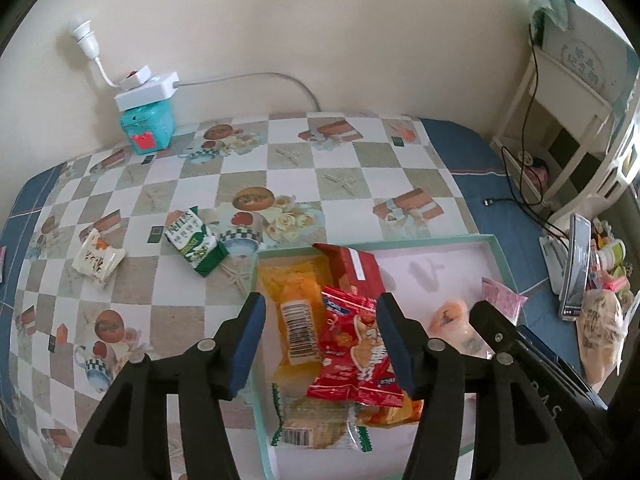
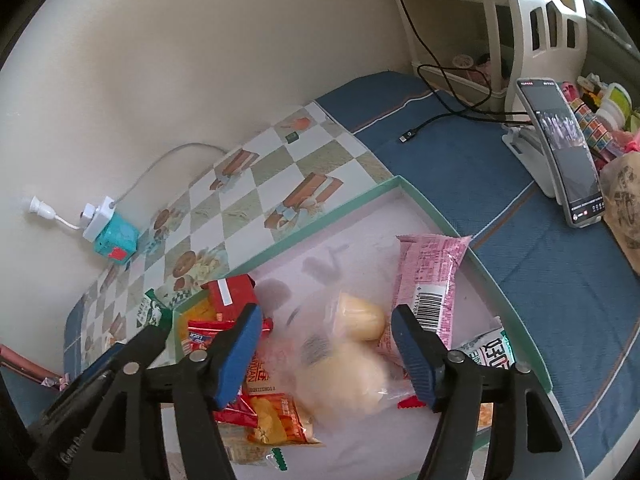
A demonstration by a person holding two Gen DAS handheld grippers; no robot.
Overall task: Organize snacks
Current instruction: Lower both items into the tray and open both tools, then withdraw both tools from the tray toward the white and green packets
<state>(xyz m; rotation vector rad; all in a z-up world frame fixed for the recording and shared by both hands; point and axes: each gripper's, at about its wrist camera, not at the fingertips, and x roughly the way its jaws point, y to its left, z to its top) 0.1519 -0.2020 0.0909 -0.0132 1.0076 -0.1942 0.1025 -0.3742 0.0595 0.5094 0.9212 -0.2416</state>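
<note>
Two loose snacks lie at mid-left of the left wrist view — a white packet (image 1: 98,261) and a green packet (image 1: 197,241). Right of them, the left gripper (image 1: 320,344) gapes above a red packet (image 1: 356,344) inside the tray (image 1: 503,256). Lower centre in the right view, the right gripper (image 2: 326,354) stands wide — a blurred clear bag of yellow buns (image 2: 352,352) between its pads, untouched.

Two close wrist views, angled steeply down, both over the tray (image 1: 502,256) (image 2: 352,204).
</note>
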